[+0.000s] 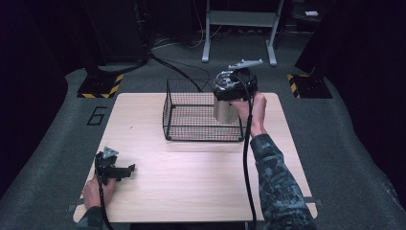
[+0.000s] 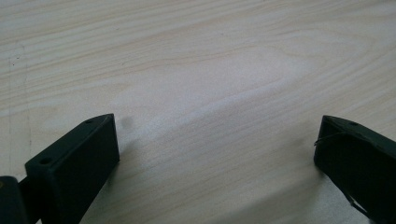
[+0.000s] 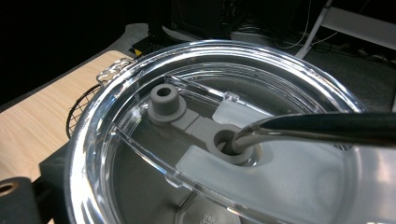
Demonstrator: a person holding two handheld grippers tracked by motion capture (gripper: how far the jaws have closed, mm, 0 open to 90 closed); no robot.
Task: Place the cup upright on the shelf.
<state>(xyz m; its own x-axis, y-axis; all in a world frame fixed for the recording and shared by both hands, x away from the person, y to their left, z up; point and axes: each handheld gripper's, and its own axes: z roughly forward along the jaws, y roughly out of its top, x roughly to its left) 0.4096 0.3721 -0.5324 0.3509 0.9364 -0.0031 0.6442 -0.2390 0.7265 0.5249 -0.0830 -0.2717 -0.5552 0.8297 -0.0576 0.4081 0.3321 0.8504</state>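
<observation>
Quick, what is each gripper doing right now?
Left gripper: open, holding nothing, low over the table.
Right gripper: shut on the steel tumbler, held at the wire basket.

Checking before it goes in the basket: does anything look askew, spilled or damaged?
Nothing stands out. The right tool holds the steel tumbler upright over the wire basket, its clear lid seated, straw in place.

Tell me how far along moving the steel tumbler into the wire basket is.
Done: the right gripper has the tumbler gripped and raised at the basket. In hand: carrying it over the rim. Left: lowering and releasing. The left gripper rests open on the table.
</observation>
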